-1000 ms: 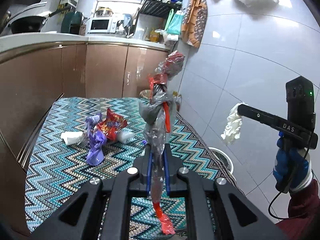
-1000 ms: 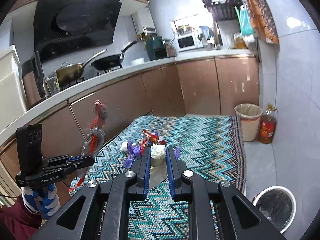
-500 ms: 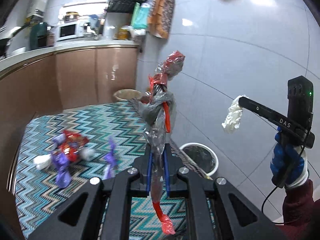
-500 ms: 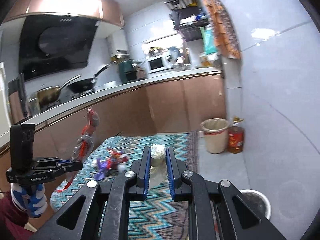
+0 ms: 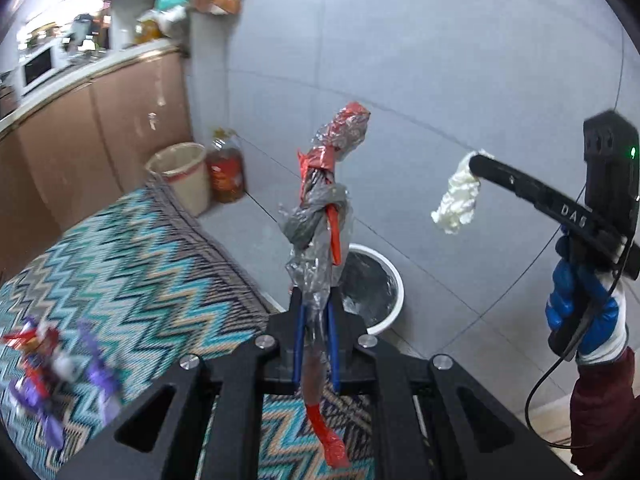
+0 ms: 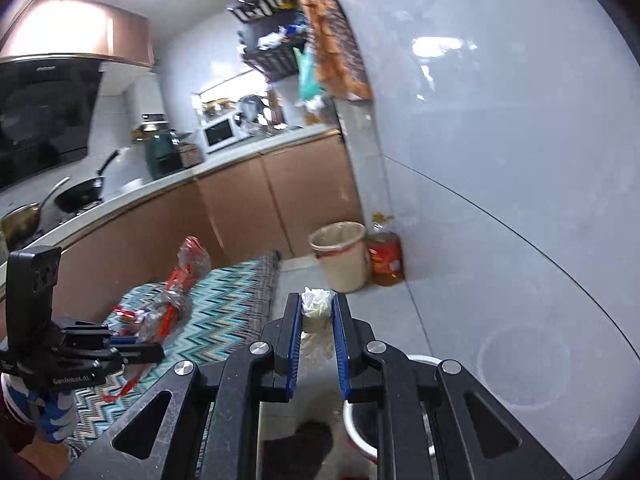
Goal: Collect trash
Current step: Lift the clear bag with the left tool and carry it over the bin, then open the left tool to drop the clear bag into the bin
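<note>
My left gripper is shut on a twisted clear-and-red plastic wrapper, held upright in the air; it also shows in the right wrist view. My right gripper is shut on a crumpled white tissue, seen too in the left wrist view. A white-rimmed trash bin with a black liner stands on the tiled floor just beyond the left gripper and below the right one. Purple and red wrappers lie on the zigzag rug.
A beige bin and an orange oil bottle stand by the brown cabinets. The grey tiled wall is close on the right. The counter holds a microwave and pans.
Both grippers have swung right, away from the rug toward the wall. The white-rimmed bin has come close under them. Both still hold their trash.
</note>
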A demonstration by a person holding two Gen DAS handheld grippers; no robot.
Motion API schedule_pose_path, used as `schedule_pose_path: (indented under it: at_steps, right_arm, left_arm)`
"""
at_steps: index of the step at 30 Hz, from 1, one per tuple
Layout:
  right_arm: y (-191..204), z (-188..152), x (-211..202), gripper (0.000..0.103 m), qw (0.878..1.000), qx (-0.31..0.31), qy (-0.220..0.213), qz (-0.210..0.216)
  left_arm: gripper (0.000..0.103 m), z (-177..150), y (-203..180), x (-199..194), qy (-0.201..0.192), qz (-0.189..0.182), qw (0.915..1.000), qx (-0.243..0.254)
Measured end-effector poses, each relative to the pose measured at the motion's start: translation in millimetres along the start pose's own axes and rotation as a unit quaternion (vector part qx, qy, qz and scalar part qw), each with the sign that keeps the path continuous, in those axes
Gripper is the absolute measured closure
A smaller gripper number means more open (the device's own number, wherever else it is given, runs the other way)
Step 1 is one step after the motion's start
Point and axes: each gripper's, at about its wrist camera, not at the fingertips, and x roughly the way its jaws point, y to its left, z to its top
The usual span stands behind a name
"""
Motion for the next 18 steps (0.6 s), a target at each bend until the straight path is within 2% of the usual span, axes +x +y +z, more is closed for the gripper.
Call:
schedule_pose_path:
  at_steps: [8,11,18]
  right_arm:
    - [-57,-19,36,0.088,0.998,0.031,0.043,-0.044]
    - [-75,-27,55,0.088,0.995,0.043,0.064,-0.056]
    - [-106,-41,99,0.086,0.990,0.056,0.109,-0.077]
  left_arm:
    - [0.093,19,-18,104,0.085,-0.024,0.9956,0.033]
    - [0.093,23,-20,147,0.124,-0.028,0.9916,0.024]
    - [0.093,30,-20,212,0.174,-0.037,0.9839,0.016]
